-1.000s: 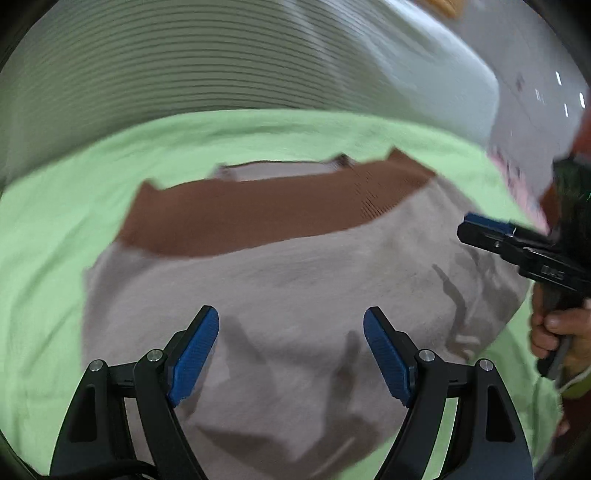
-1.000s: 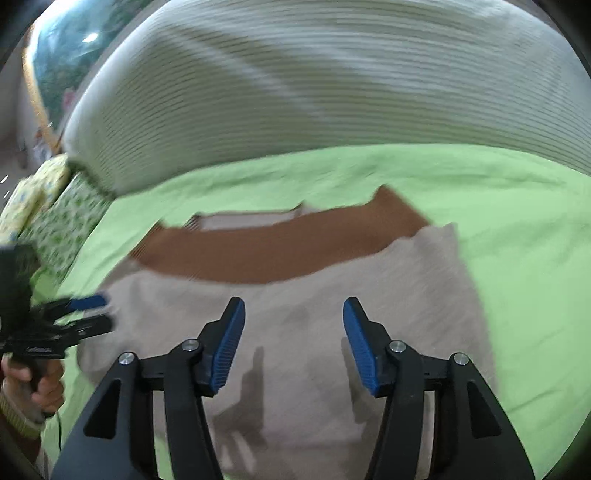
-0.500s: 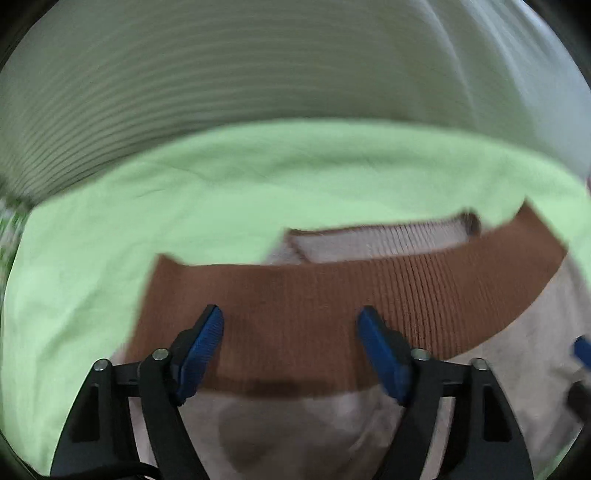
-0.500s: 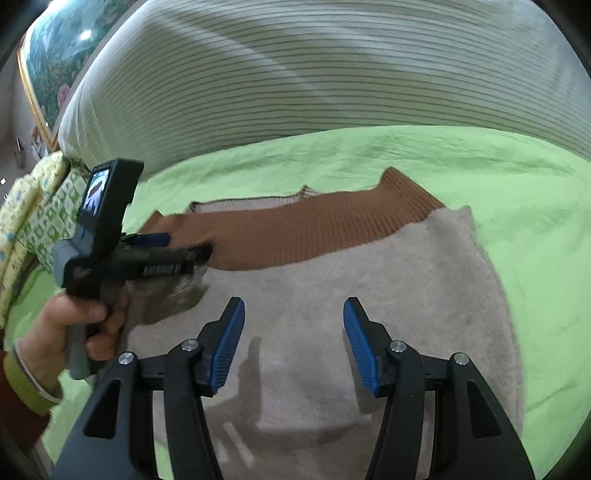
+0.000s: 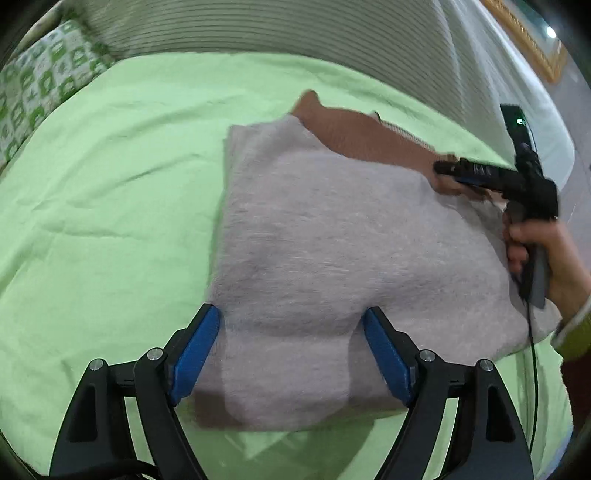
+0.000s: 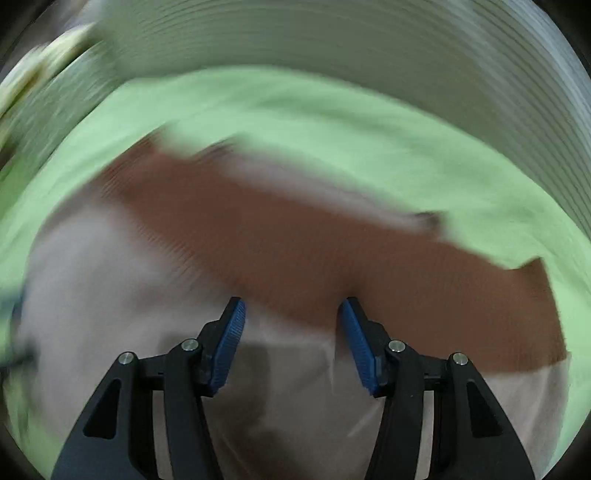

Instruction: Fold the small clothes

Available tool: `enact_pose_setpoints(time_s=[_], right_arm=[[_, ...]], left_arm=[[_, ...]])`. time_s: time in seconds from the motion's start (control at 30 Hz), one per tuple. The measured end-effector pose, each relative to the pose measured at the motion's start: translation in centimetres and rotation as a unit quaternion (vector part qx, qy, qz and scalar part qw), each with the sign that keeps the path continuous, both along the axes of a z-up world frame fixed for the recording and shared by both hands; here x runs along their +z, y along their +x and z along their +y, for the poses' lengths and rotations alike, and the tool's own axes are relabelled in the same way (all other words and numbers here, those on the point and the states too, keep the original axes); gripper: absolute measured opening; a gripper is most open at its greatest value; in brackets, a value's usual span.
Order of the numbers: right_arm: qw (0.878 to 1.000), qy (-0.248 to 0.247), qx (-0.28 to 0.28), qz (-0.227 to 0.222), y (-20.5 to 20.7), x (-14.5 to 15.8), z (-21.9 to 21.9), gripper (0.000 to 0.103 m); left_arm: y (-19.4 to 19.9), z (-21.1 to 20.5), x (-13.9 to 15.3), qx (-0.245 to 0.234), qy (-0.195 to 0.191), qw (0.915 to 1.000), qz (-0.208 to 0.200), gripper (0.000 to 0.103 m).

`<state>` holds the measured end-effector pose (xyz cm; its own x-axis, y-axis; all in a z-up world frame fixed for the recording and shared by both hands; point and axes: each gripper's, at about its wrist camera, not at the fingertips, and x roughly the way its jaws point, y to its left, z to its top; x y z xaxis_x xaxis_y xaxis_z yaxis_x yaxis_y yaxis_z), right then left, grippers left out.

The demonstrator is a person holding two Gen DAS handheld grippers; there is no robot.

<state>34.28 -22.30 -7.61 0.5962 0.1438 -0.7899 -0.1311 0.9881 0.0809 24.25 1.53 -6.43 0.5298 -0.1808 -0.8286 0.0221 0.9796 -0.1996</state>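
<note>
Nearest in the left wrist view, the left gripper (image 5: 291, 350) points steeply down over the near edge of the grey garment (image 5: 332, 240). Its jaws are opening, and the blue pads (image 5: 194, 354) straddle the cloth without pressing it. The garment lies flat on the green sheet (image 5: 110, 184), probably spread out so that a fold can start from an edge. Farther off, the right gripper (image 5: 448, 170), held by a hand (image 5: 535, 251), reaches level across to the brown ribbed band (image 5: 369, 136) at the far edge. In the blurred right wrist view, its jaws stand apart over the seam between band and grey cloth, clamping nothing. Beyond rise a striped cushion (image 5: 295, 29) and a patterned pillow (image 5: 44, 74).
</note>
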Motion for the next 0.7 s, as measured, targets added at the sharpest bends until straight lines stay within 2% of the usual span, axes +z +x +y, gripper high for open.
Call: enact_pose_setpoints(time_s=[0.07, 0.1, 0.13, 0.2, 0.33, 0.43, 0.53, 0.6, 0.7], right_arm=[[0.995, 0.028, -0.096, -0.012, 0.9, 0.8, -3.0, 0.051], [0.992, 0.049, -0.114, -0.026, 0.4, 1.6, -3.8, 0.051], [0.991, 0.057, -0.119, -0.035, -0.2, 2.0, -4.0, 0.053], [0.990, 0.080, -0.101, -0.059, -3.0, 3.5, -4.0, 0.053], [0.991, 0.098, -0.040, -0.085, -11.2, 5.1, -2.9, 0.055], [0.993, 0.103, -0.010, -0.062, -15.6, 3.6, -3.0, 0.056], [0.996, 0.074, 0.004, -0.040, -18.5, 2.0, -3.8, 0.056], [0.998, 0.033, -0.037, -0.038, -20.4, 1.1, -5.9, 0.056], [0.989, 0.042, -0.135, -0.035, -23.3, -0.2, -12.4, 0.056]], left_arm=[[-0.1, 0.3, 0.2, 0.014, 0.013, 0.9998, 0.004, 0.087], [-0.4, 1.1, 0.3, 0.026, 0.012, 0.9996, 0.008, 0.087], [-0.8, 1.7, 0.4, 0.033, -0.007, 0.9994, 0.010, 0.087], [-1.6, 2.7, 0.4, 0.050, -0.044, 0.9976, 0.019, 0.087], [-3.5, 3.9, -0.1, 0.069, -0.081, 0.9937, 0.034, 0.087], [-4.5, 3.4, -0.2, 0.076, -0.104, 0.9904, 0.050, 0.088], [-4.4, 3.5, -0.3, 0.078, -0.095, 0.9907, 0.058, 0.088], [-4.9, 3.7, -0.1, 0.085, -0.104, 0.9890, 0.061, 0.088], [-5.0, 4.0, -0.4, 0.100, -0.126, 0.9844, 0.072, 0.090]])
